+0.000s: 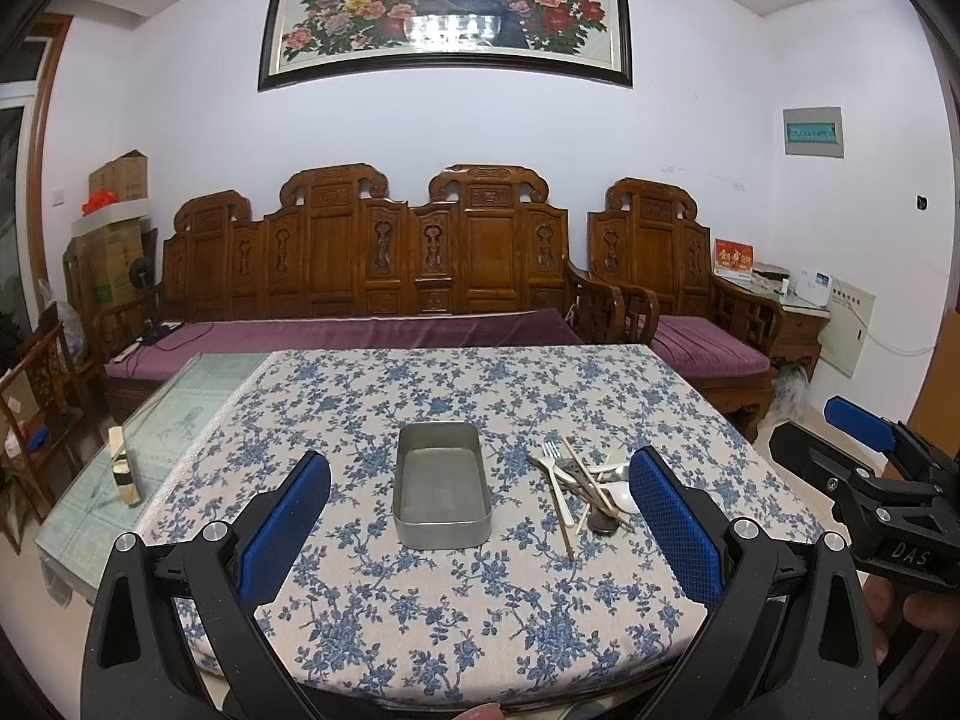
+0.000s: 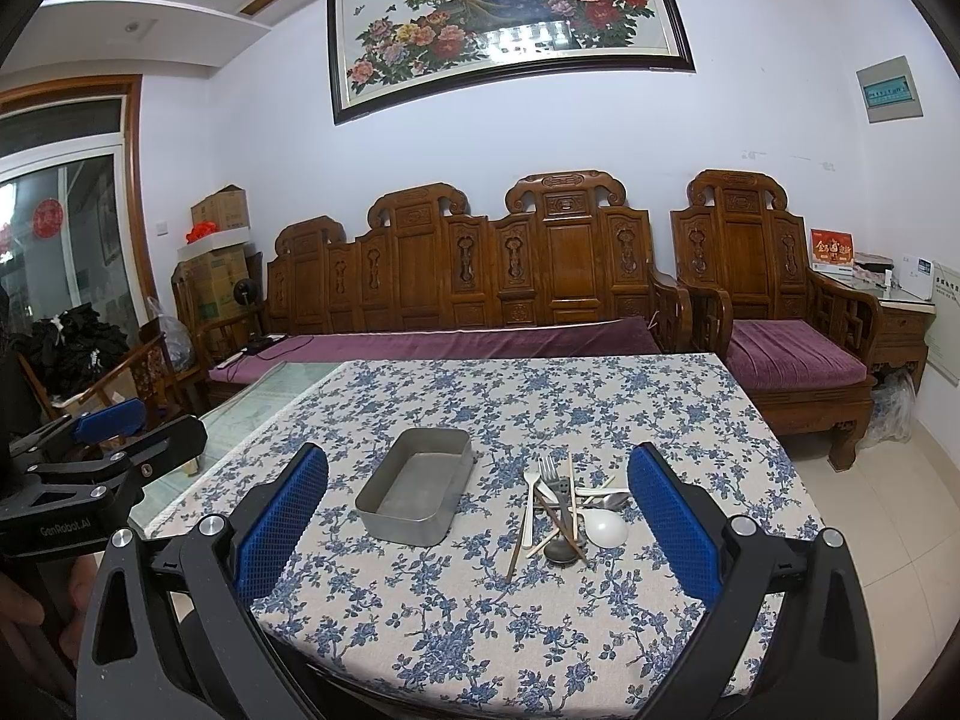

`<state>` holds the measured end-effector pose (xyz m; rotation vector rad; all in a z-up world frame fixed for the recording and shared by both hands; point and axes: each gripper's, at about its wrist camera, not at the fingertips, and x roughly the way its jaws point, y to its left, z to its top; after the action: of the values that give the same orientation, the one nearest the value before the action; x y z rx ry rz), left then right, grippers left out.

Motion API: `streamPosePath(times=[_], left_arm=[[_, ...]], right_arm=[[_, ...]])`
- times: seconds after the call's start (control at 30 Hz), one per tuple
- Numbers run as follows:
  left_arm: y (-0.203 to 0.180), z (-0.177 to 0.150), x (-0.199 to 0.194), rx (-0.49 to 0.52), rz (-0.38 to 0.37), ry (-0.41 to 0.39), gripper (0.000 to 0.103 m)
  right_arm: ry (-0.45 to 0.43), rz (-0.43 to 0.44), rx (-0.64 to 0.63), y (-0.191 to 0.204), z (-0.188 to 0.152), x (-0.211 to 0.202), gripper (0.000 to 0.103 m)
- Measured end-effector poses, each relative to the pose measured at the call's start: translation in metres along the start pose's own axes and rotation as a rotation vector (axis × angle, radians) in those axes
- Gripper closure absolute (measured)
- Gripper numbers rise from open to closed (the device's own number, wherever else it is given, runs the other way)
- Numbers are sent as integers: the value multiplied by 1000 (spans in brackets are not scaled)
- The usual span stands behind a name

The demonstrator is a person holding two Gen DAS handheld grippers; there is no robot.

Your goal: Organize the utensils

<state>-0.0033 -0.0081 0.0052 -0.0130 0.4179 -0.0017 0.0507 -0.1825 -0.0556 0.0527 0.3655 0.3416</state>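
An empty grey metal tin point(image 1: 441, 495) point(image 2: 416, 493) sits in the middle of the flowered tablecloth point(image 1: 420, 612). To its right lies a loose pile of utensils point(image 1: 585, 489) point(image 2: 567, 507): a metal fork point(image 2: 547, 471), chopsticks, white plastic pieces, a white spoon point(image 2: 606, 527) and a dark spoon. My left gripper point(image 1: 480, 516) hovers open above the table's near edge, facing the tin. My right gripper point(image 2: 477, 516) is open too, holding nothing, with the pile just ahead between its fingers. Each gripper shows at the edge of the other's view.
A carved wooden sofa point(image 1: 372, 264) with purple cushions stands behind the table, an armchair point(image 2: 774, 312) at the right. Bare glass tabletop point(image 1: 150, 450) on the left carries a small upright box point(image 1: 123, 465). Cardboard boxes point(image 1: 117, 228) stack at the back left. A hand point(image 2: 24, 606) grips the left tool.
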Motion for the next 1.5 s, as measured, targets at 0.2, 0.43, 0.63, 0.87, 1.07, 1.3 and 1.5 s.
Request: streamPosePath(times=[0.2, 0.43, 0.63, 0.87, 1.07, 1.3, 1.5], left_arm=[[-1, 1, -1, 0, 0, -2, 6], [-2, 2, -1, 3, -1, -3, 6], [-3, 2, 1, 11, -3, 7, 6], [2, -9, 21, 10, -24, 74, 6], [1, -24, 49, 6, -61, 145, 6], [-7, -38, 83, 30, -95, 198, 6], [-16, -41, 112, 49, -136, 226, 7]], right_arm=[[-2, 1, -1, 1, 0, 0, 3], [-1, 1, -1, 1, 0, 0, 3], [3, 2, 1, 1, 3, -3, 3], [25, 10, -8, 10, 0, 2, 3], [76, 18, -14, -6, -15, 26, 9], [132, 32, -53, -18, -21, 65, 23], [184, 43, -80, -34, -22, 104, 31]])
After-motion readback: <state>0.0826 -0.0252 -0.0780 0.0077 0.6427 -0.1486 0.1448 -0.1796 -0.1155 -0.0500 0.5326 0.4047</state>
